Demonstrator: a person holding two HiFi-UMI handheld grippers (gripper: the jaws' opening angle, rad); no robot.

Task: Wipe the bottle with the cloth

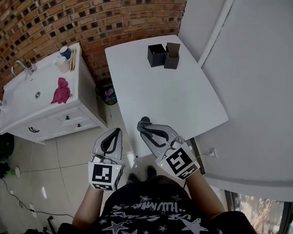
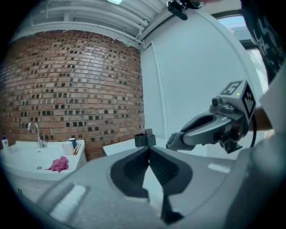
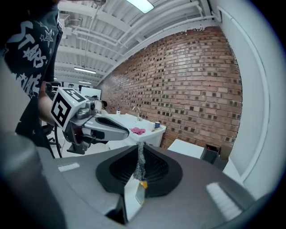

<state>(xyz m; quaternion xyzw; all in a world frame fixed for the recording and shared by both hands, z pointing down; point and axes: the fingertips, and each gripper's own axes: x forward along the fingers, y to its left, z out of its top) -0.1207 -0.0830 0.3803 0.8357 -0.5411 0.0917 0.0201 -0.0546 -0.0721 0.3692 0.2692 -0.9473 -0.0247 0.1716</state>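
Holding my left gripper [image 1: 118,131] and right gripper [image 1: 144,123] pressed together, empty (cloth [image 1: 60,91] lies well apart, on the vanity [image 1: 22,94]). Risk, I reckon: unopened jaws shoving it.

Ahead of me the white table [image 1: 176,101] lies bare up to two dark boxes [image 1: 157,55] at its far edge; a floor gap separates the sink cabinet [image 1: 65,118].
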